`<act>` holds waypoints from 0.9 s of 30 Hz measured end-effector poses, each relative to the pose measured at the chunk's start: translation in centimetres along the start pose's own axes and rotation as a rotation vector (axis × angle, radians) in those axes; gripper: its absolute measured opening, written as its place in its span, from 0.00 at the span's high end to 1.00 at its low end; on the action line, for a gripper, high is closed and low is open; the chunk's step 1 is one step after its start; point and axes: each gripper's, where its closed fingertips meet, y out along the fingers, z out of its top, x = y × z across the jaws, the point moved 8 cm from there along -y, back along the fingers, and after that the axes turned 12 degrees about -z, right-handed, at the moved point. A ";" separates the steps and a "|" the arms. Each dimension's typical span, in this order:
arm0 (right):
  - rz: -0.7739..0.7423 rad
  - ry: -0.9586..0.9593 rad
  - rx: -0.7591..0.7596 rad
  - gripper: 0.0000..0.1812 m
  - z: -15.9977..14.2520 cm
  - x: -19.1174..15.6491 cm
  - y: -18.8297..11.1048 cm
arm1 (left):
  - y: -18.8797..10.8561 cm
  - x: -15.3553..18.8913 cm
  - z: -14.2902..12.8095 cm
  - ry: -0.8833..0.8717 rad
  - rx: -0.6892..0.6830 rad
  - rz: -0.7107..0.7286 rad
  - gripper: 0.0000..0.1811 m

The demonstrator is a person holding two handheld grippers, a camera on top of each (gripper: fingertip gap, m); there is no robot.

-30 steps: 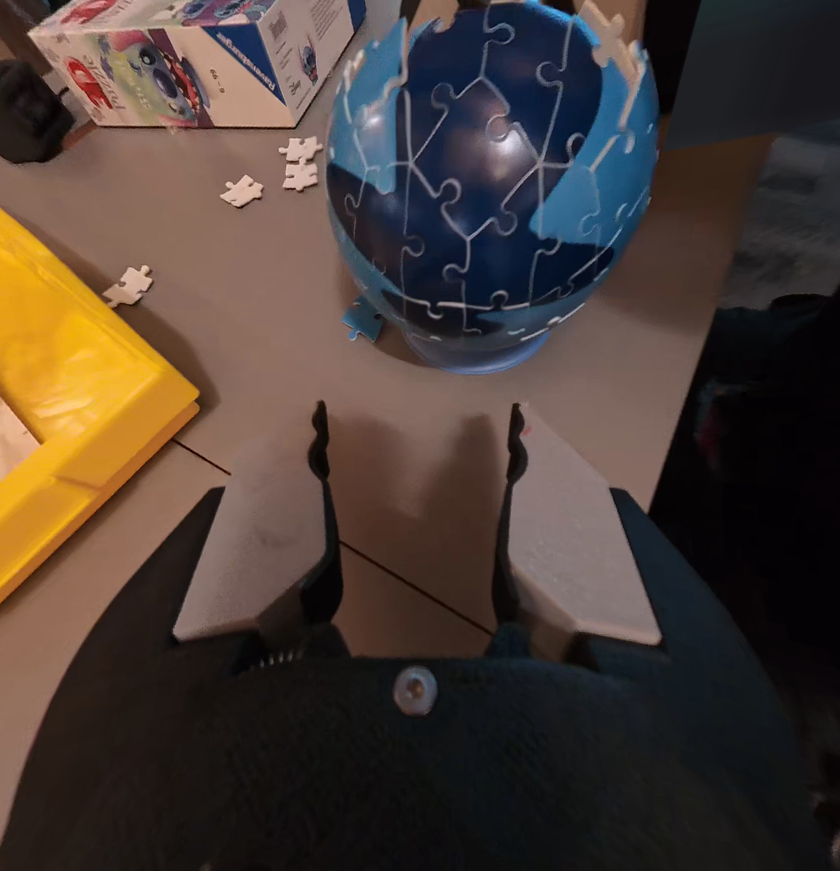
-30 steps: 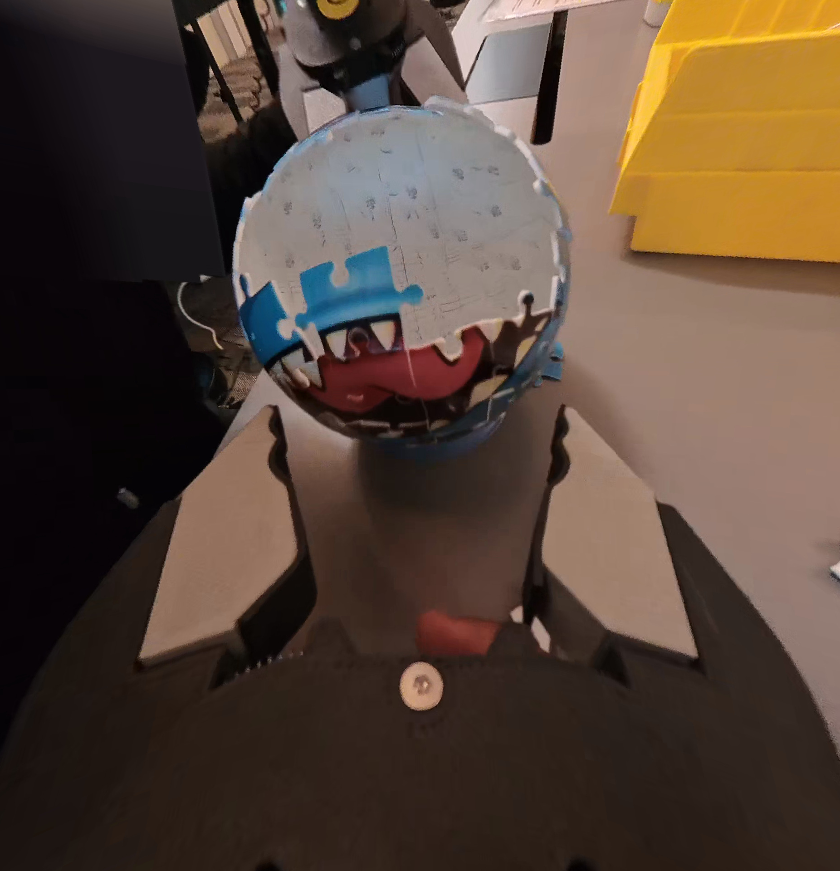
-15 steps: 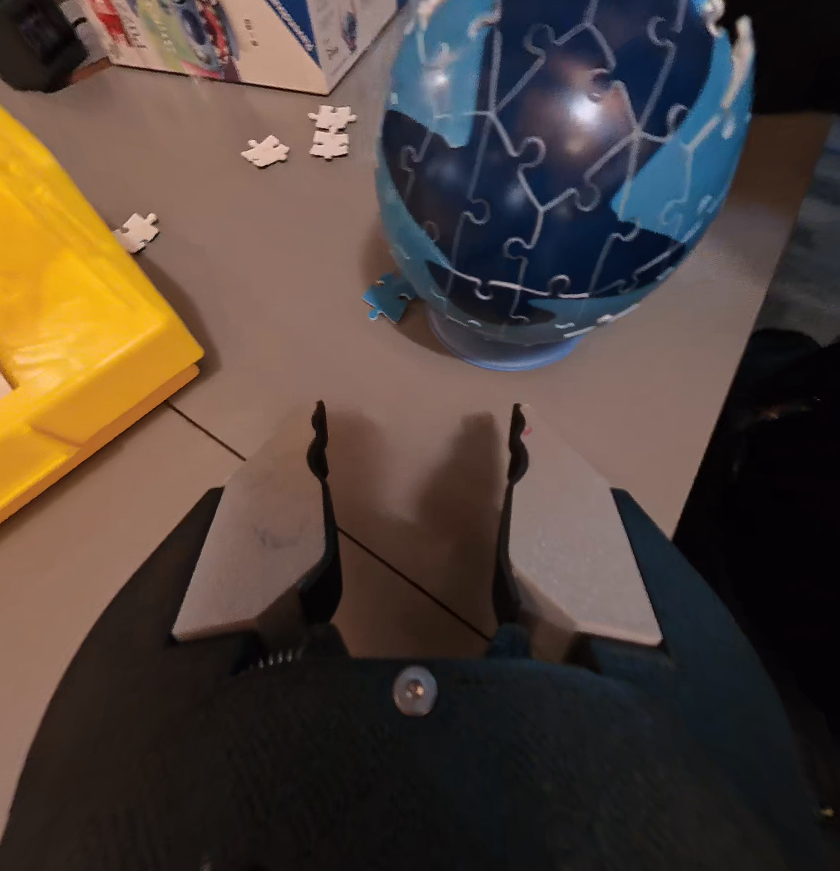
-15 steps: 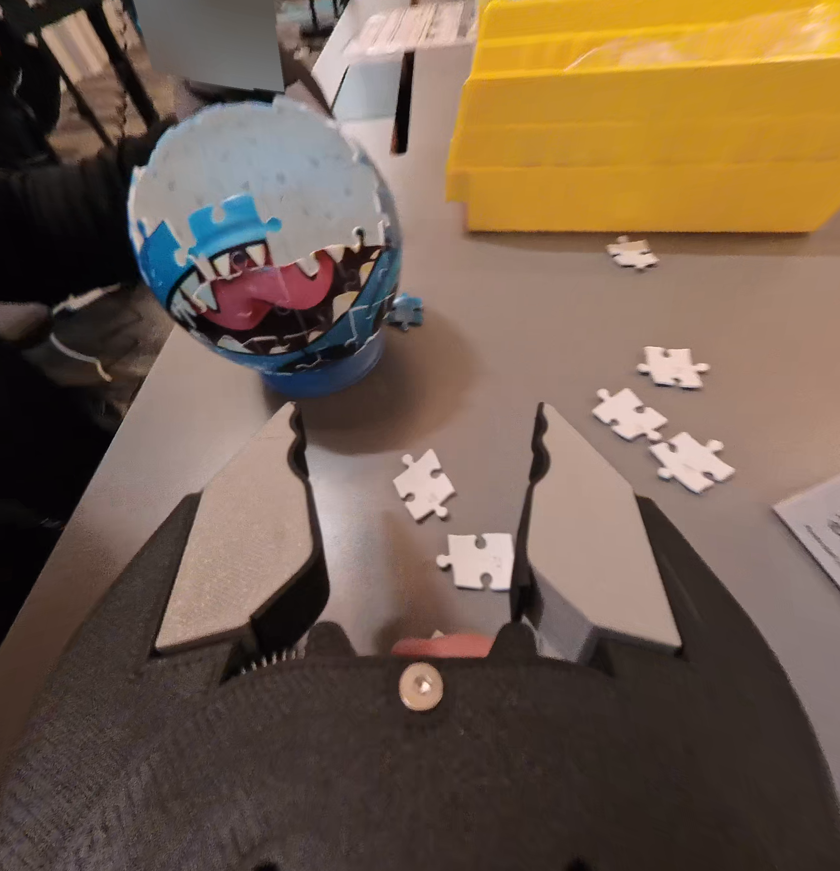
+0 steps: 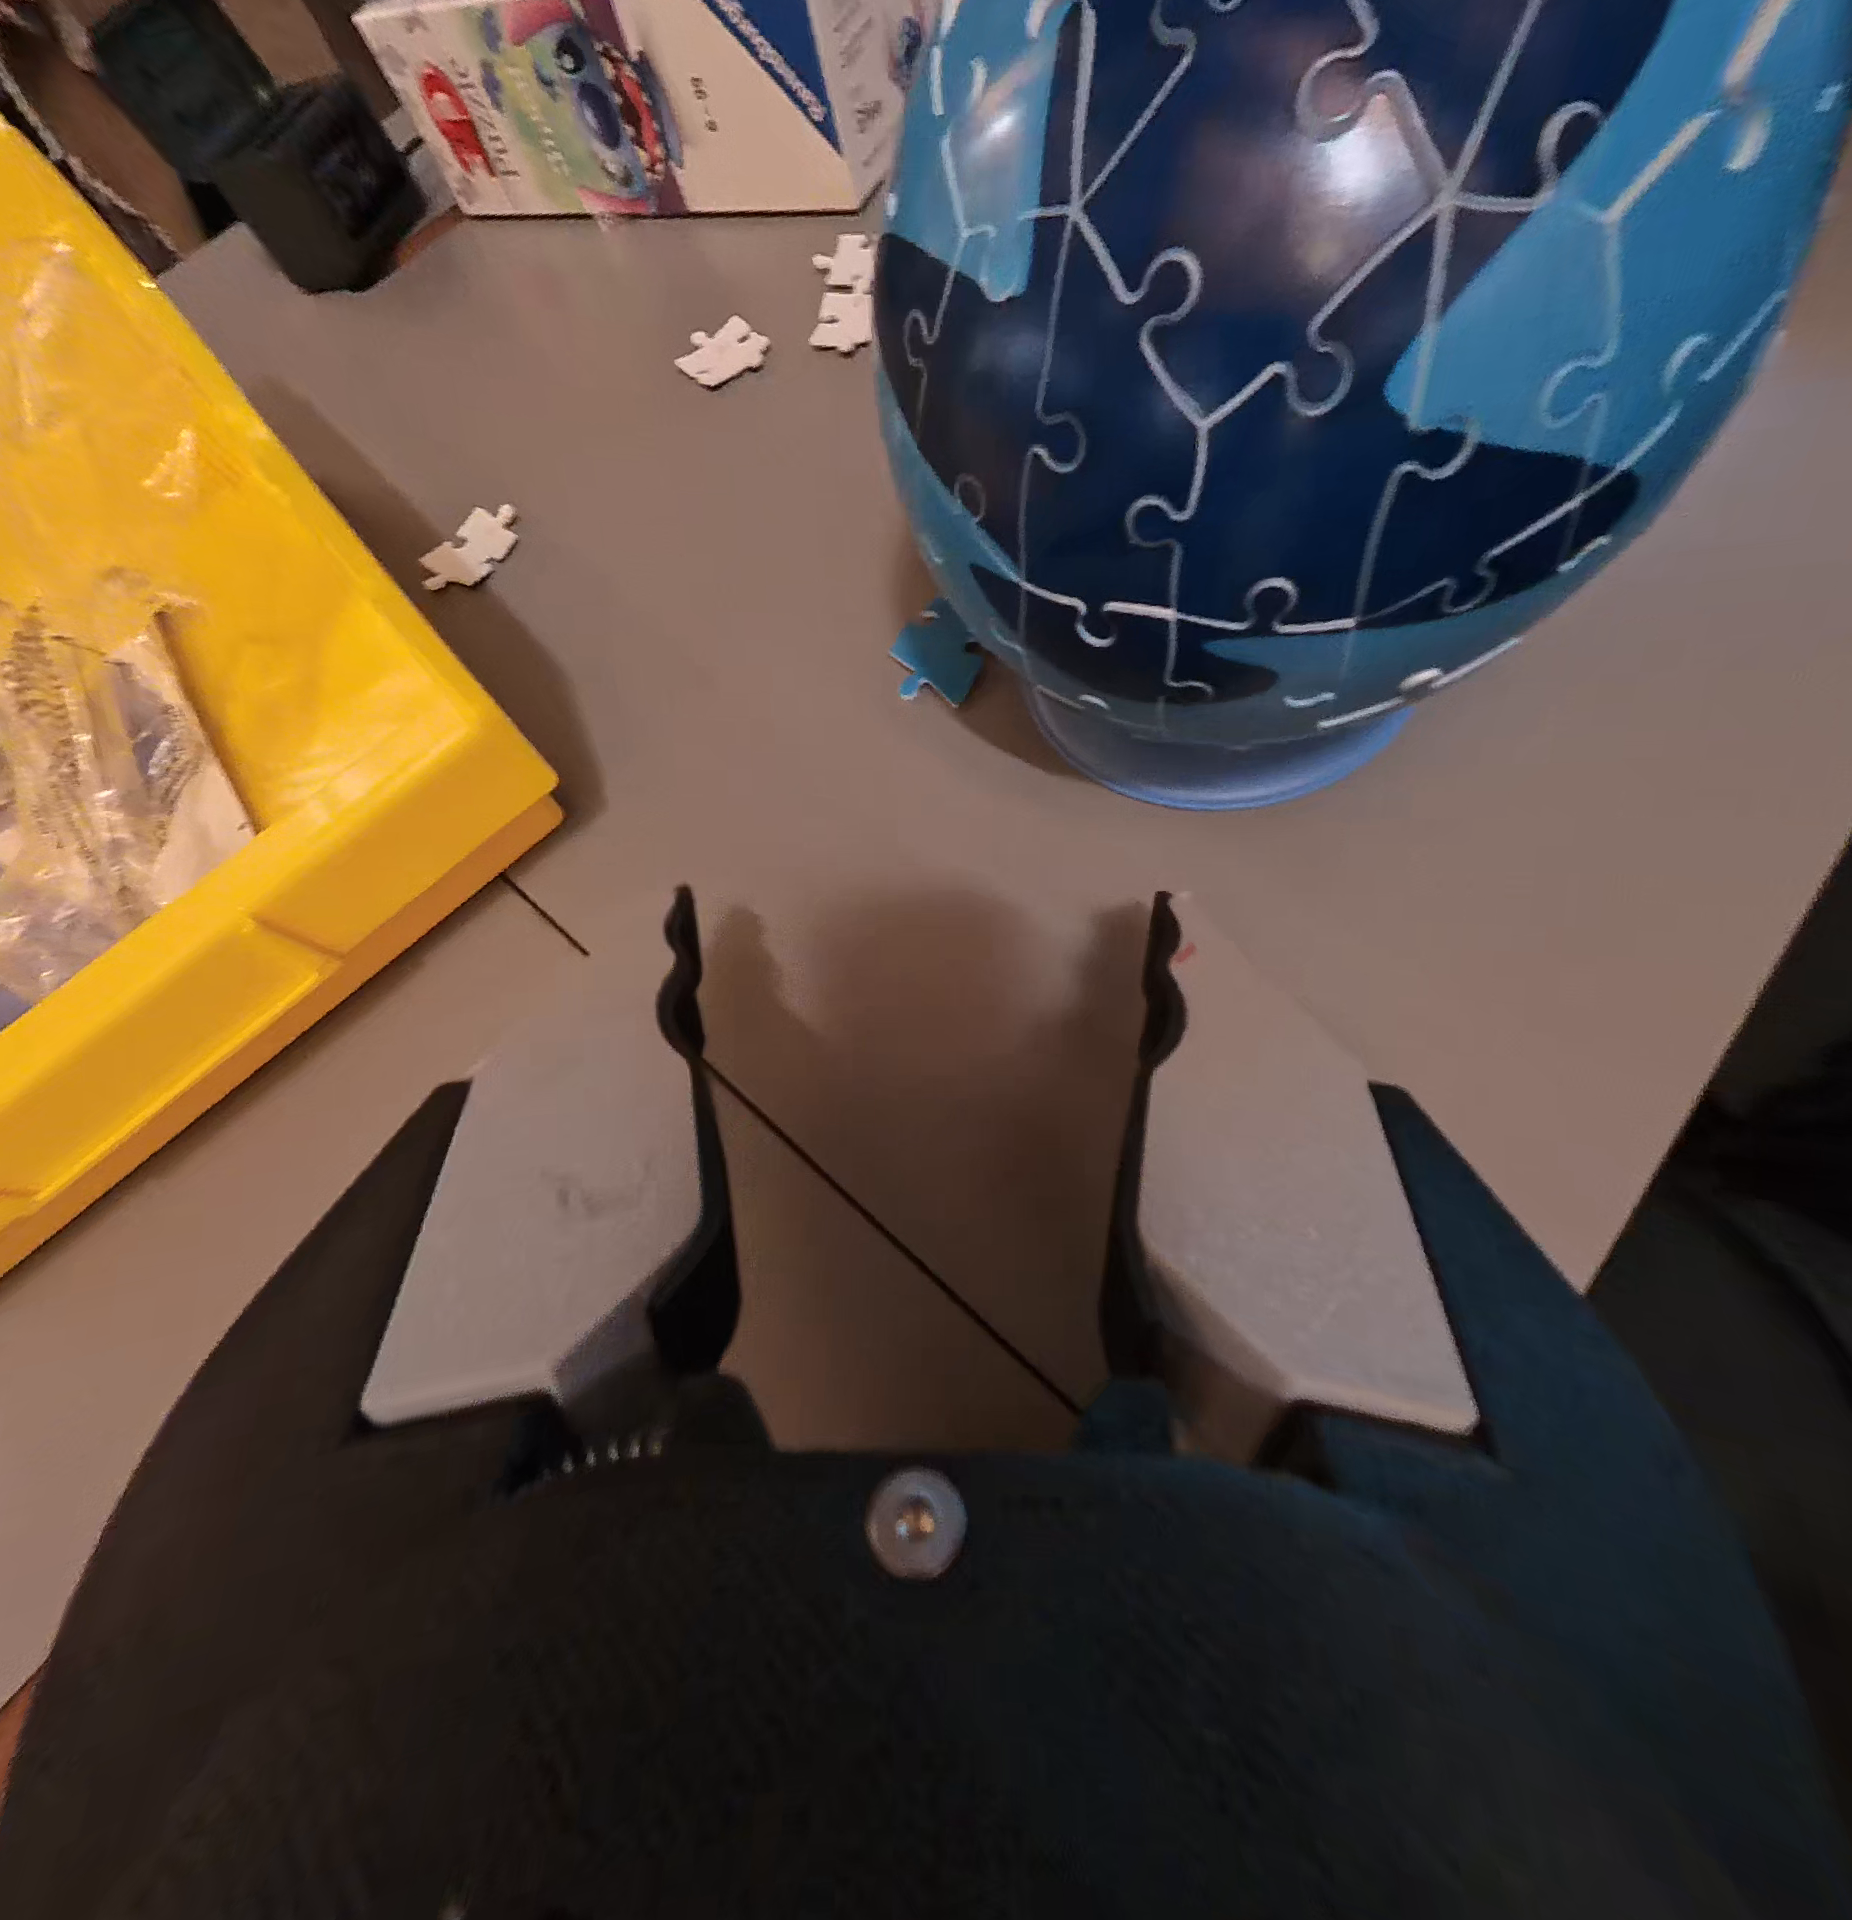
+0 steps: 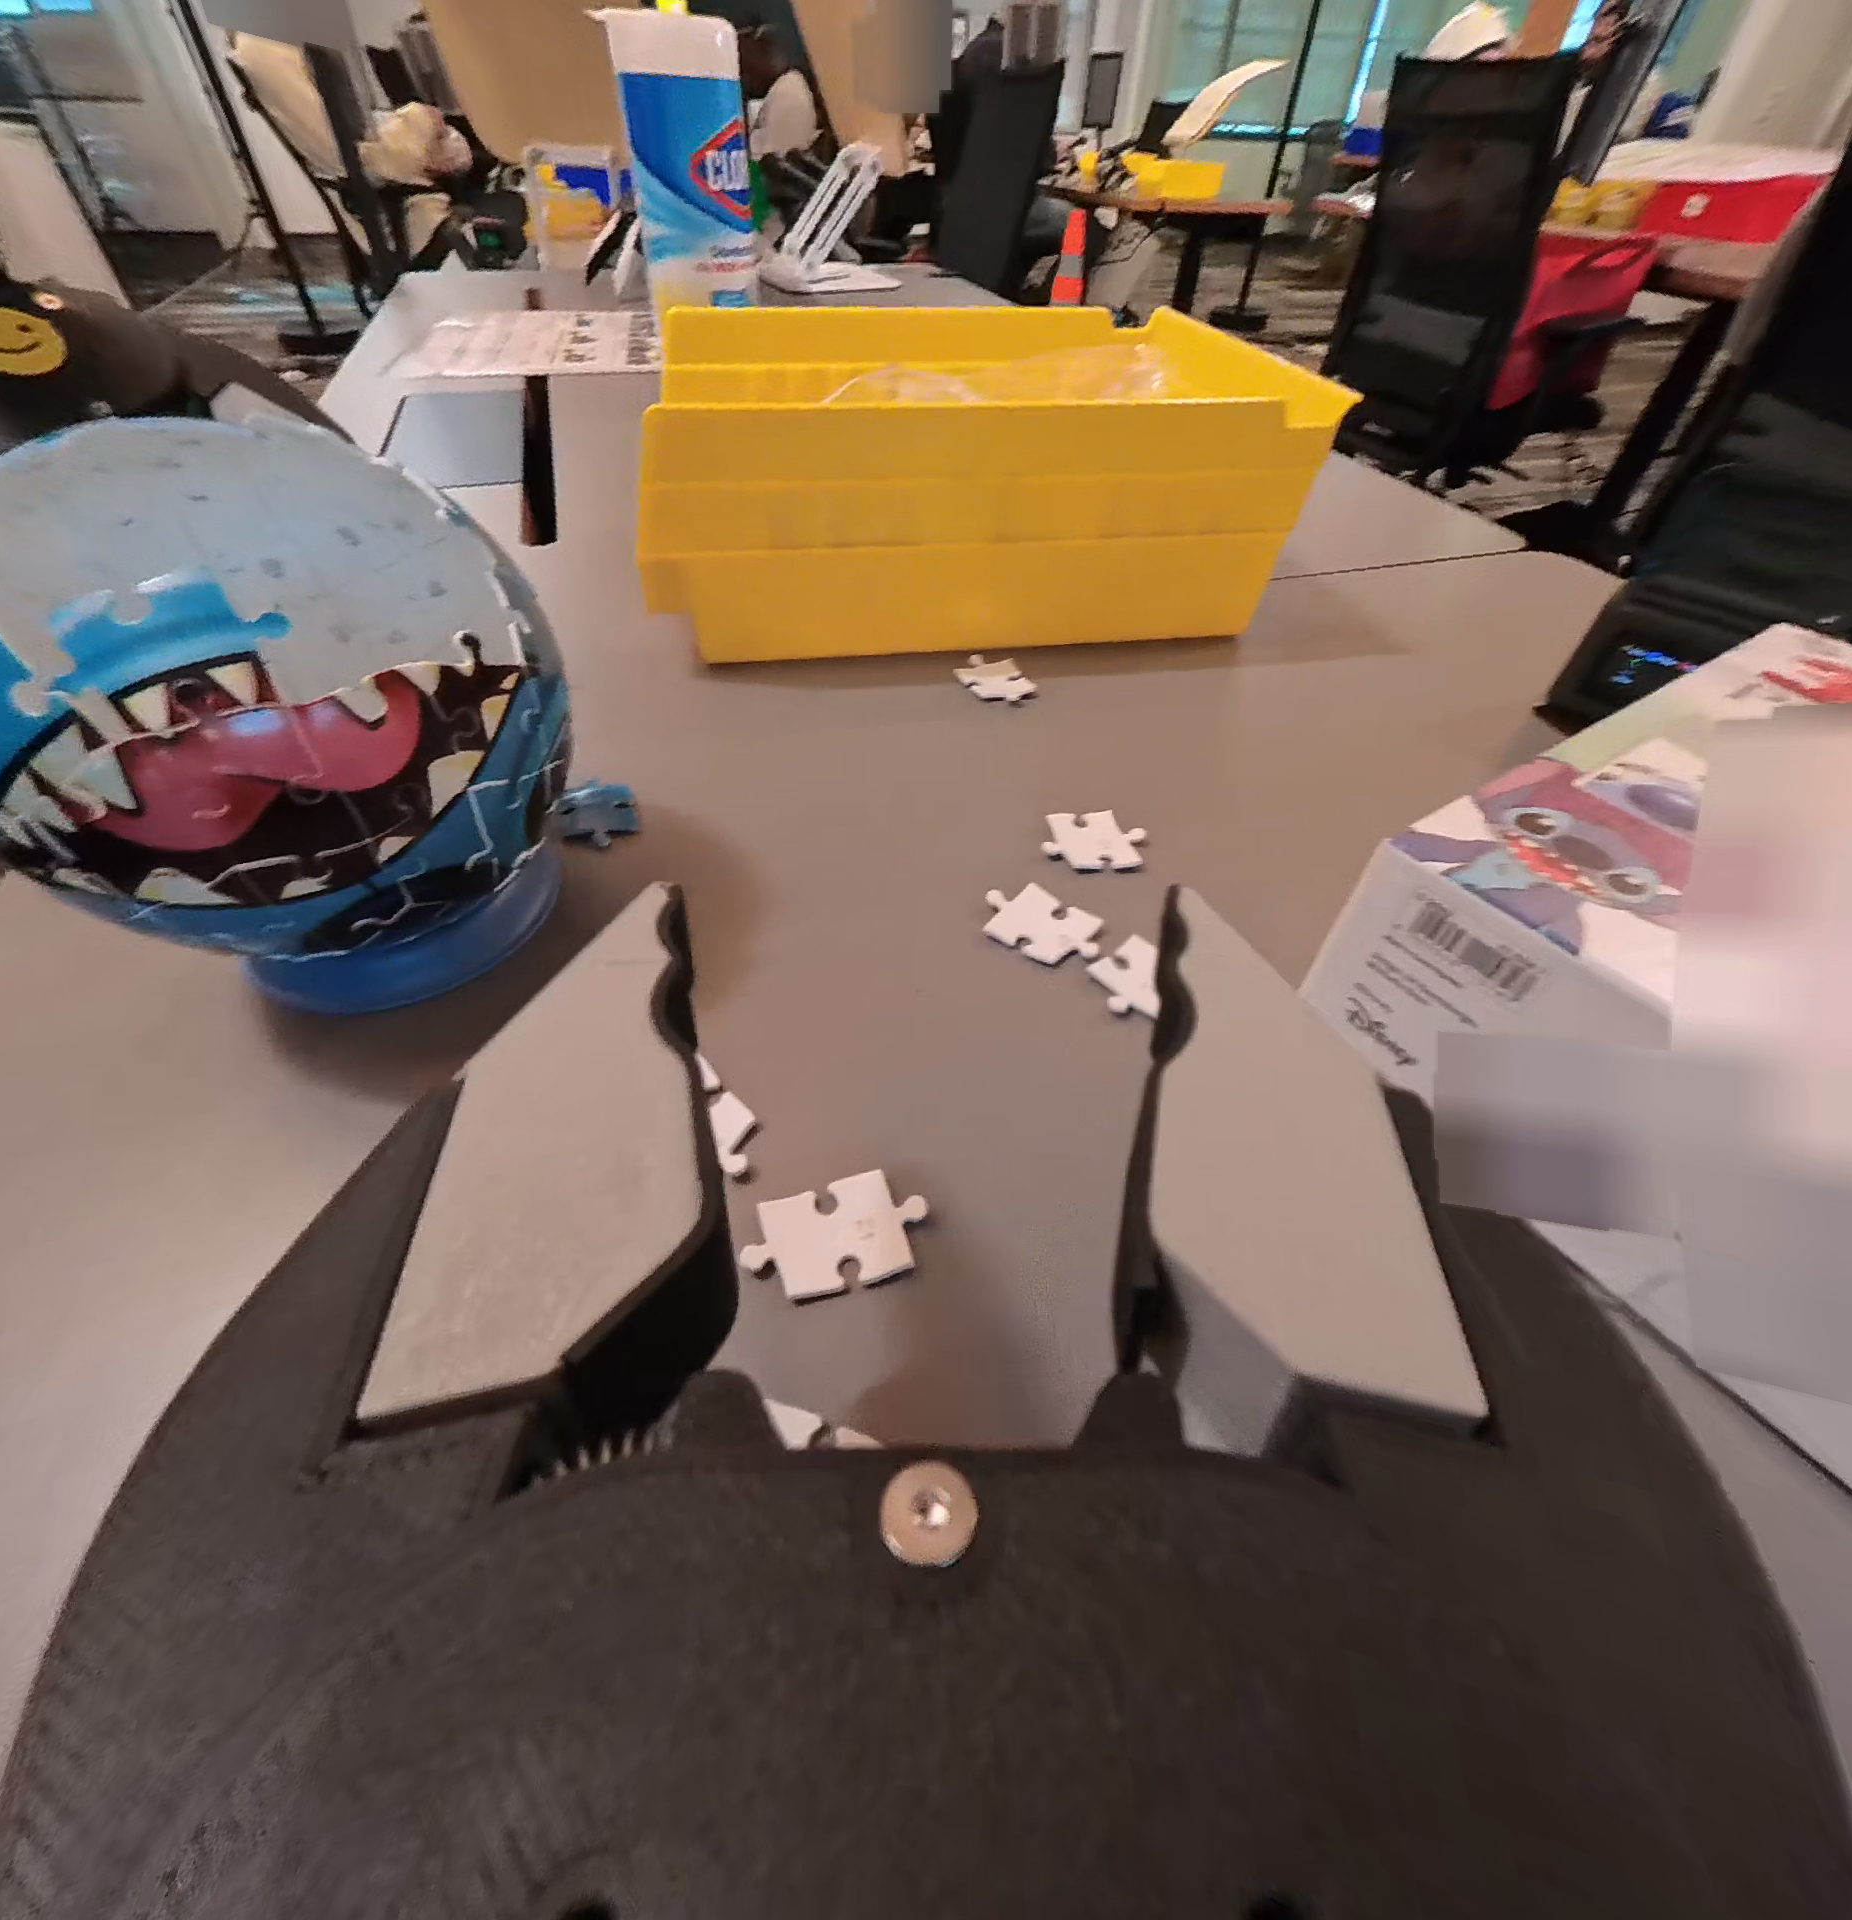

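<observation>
Smooth grey desk (image 6: 901, 1039), matte, w/ a thin dark seam (image 5: 880, 1226) running diagonally under the left gripper. Behind it, an open office: black chairs, other desks, a tall white-and-blue wipes canister (image 6: 688, 156) standing upright past the bin.

Left gripper (image 5: 920, 904) hovers low over bare desk, angled down, fingers (image 5: 683, 997) spread wide w/ nothing between them. Just ahead, apart from the tips: round blue 3D puzzle ball (image 5: 1369, 343) of glossy curved plastic pieces, upright on a blue ring base (image 5: 1223, 774). 1 loose blue puzzle piece (image 5: 937, 660) lies touching the ball's lower edge. To the left, a yellow plastic bin (image 5: 278, 883) holding crinkled clear plastic bags (image 5: 60, 644). Far side: a printed cardboard puzzle box (image 5: 631, 104) and a few white face-down pieces (image 5: 722, 351).

Right gripper (image 6: 922, 914) also held over the desk, tilted forward, fingers (image 6: 1171, 987) wide apart, gripping nothing. Between them on the desk lies 1 flat white jigsaw piece (image 6: 837, 1231); another white piece (image 6: 730, 1127) is half hidden by the left finger. 3 more white pieces (image 6: 1041, 923) sit near the right fingertip. In this view the puzzle ball (image 6: 247, 675) is off to the left, showing a toothy red mouth print and a pale unprinted top. Yellow bin (image 6: 974, 582) is straight ahead, well apart; cardboard box (image 6: 1504, 935) at the right, just beside the gripper.
</observation>
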 end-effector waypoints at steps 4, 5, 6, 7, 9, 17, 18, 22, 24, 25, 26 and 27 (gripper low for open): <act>-0.022 -0.067 0.055 0.50 0.3 -0.1 0.4 | -0.7 -0.5 0.2 -0.041 0.062 0.073 0.44; -0.025 -0.085 0.064 0.49 0.3 -0.1 0.6 | -1.0 -0.9 0.3 -0.063 0.090 0.102 0.39; -0.028 -0.091 0.074 0.47 0.4 -0.1 0.8 | -1.4 -1.4 0.5 -0.082 0.138 0.163 0.35; -0.031 -0.085 0.075 0.41 0.5 0.0 1.1 | -1.9 -1.9 0.8 -0.090 0.203 0.244 0.33; -0.018 -0.081 0.060 0.37 0.5 0.1 1.7 | -2.6 -2.6 1.6 -0.031 0.331 0.346 0.48; -0.161 -0.154 -0.137 0.68 -0.3 0.1 4.4 | 0.0 -6.4 2.7 -0.084 0.307 0.439 0.57; -0.188 -0.165 -0.166 0.65 -0.4 0.1 4.8 | 0.1 -6.3 2.9 -0.078 0.318 0.404 0.62; -0.264 -0.195 -0.205 0.45 -0.5 -0.1 5.6 | -1.0 -6.5 2.7 -0.125 0.414 0.385 0.63; -0.273 -0.225 -0.165 0.38 -0.1 -0.3 5.1 | -1.5 -6.6 2.6 -0.139 0.462 0.388 0.45; -0.258 -0.239 -0.144 0.33 0.0 -0.5 4.8 | -1.6 -6.4 2.6 -0.130 0.474 0.392 0.40; -0.237 -0.249 -0.133 0.28 0.0 -0.6 4.5 | -1.7 -6.3 2.6 -0.120 0.474 0.409 0.36; -0.230 -0.248 -0.133 0.28 -0.1 -0.6 4.4 | -1.6 -6.2 2.7 -0.104 0.468 0.418 0.34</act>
